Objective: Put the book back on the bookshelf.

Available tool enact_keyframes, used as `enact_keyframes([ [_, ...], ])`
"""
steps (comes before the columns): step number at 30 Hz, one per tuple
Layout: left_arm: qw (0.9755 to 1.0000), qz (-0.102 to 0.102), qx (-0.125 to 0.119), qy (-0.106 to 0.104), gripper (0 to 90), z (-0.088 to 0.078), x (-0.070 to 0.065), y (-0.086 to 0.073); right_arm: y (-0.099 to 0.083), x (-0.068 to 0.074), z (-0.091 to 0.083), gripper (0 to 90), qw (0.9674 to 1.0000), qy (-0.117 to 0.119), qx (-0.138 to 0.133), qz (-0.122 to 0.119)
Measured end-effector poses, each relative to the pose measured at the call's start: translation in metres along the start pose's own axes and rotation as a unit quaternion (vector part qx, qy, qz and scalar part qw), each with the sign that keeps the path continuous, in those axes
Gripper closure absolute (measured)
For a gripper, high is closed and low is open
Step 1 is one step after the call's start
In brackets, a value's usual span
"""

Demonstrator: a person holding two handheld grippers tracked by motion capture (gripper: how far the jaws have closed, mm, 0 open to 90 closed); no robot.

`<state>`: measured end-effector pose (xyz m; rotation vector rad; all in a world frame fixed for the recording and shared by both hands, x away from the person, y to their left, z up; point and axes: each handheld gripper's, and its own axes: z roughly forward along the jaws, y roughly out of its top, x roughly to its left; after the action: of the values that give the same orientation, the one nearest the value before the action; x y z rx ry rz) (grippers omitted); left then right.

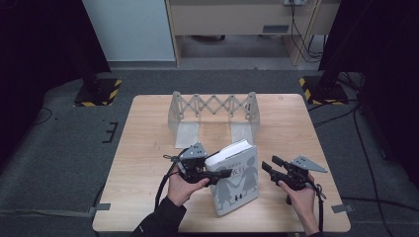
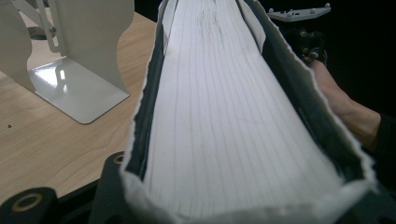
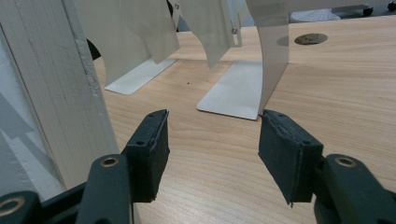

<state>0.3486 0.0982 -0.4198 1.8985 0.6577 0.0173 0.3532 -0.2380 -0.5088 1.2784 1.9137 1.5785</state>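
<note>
A thick book (image 1: 237,180) with a pale cover bearing dark figures of people stands tilted on the table, its page edges turned up and to the left. My left gripper (image 1: 222,173) is shut on the book's left side, one jaw lying across the cover. In the left gripper view the white page block (image 2: 224,116) runs away between the jaws, which it hides almost wholly. My right gripper (image 1: 269,164) hovers just right of the book, open. Its pads (image 3: 152,149) have only bare wood between them, with the book (image 3: 51,93) at the left.
A grey metal expanding book rack (image 1: 213,106) with scissor links stands at the back of the wooden table (image 1: 148,148). Its flat foot plates (image 3: 238,93) lie ahead of the right gripper. Bare wood lies to the left and right of the book.
</note>
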Motion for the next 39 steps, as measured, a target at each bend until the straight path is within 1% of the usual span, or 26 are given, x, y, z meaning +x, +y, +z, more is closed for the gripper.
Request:
enact_keyframes([
  [3,1.0000,0.003,0.007,-0.002,44.8,0.000,-0.001,0.006,0.000,0.000,0.000,42.5,1.0000,0.001,0.002,-0.001],
  [6,1.0000,0.006,0.006,-0.004,44.9,0.000,-0.002,0.010,0.000,-0.001,0.000,42.2,1.0000,0.002,0.001,-0.003],
  [7,0.9999,0.012,0.004,-0.002,45.0,0.001,-0.004,0.011,0.000,0.000,0.000,42.2,1.0000,0.001,0.001,-0.001],
  [10,0.9999,0.014,-0.002,-0.002,46.6,0.001,-0.006,0.010,0.000,0.000,0.000,41.8,1.0000,0.000,-0.001,0.001],
  [11,0.9999,0.013,-0.009,-0.001,47.0,0.001,-0.006,0.009,0.000,-0.001,0.000,41.7,1.0000,0.000,-0.001,0.001],
  [14,0.9999,0.012,-0.010,0.000,46.6,0.001,-0.005,0.008,0.000,-0.001,0.000,41.5,1.0000,0.000,-0.001,0.000],
  [15,0.9999,0.011,-0.008,-0.001,46.3,0.001,-0.005,0.009,0.000,-0.001,0.000,41.1,1.0000,-0.002,-0.001,-0.001],
  [18,0.9999,0.012,0.010,-0.006,43.4,0.001,-0.006,0.013,0.000,-0.002,0.000,40.0,1.0000,-0.007,0.001,-0.003],
  [19,0.9998,0.014,0.013,-0.004,42.9,0.001,-0.006,0.014,0.000,-0.002,0.000,39.7,1.0000,-0.007,0.002,-0.001],
  [21,0.9997,0.017,0.015,-0.005,41.8,0.003,-0.008,0.017,-0.001,-0.002,0.000,39.4,0.9999,-0.009,0.003,-0.004],
  [25,0.9995,0.023,0.022,-0.006,41.4,0.005,-0.011,0.024,-0.001,-0.002,0.000,39.2,0.9999,-0.009,0.002,-0.004],
  [28,0.9991,0.028,0.031,-0.002,41.4,0.007,-0.013,0.026,-0.001,-0.002,0.000,38.9,0.9999,-0.009,0.002,-0.004],
  [31,0.9990,0.028,0.034,-0.001,41.8,0.007,-0.014,0.027,-0.001,-0.002,0.000,38.7,1.0000,-0.009,0.003,-0.002],
  [33,0.9988,0.027,0.041,0.004,42.7,0.007,-0.015,0.028,-0.001,-0.002,0.000,38.5,1.0000,-0.008,0.003,-0.004],
  [35,0.9987,0.028,0.041,0.005,44.0,0.007,-0.015,0.028,-0.001,-0.001,0.000,38.4,0.9999,-0.009,0.003,-0.004],
  [37,0.9988,0.025,0.041,0.012,45.1,0.007,-0.016,0.028,-0.001,-0.002,0.000,37.8,0.9999,-0.010,0.006,-0.003],
  [39,0.9990,0.023,0.035,0.014,45.9,0.007,-0.016,0.027,-0.002,-0.002,0.001,37.4,0.9997,-0.019,0.013,-0.003],
])
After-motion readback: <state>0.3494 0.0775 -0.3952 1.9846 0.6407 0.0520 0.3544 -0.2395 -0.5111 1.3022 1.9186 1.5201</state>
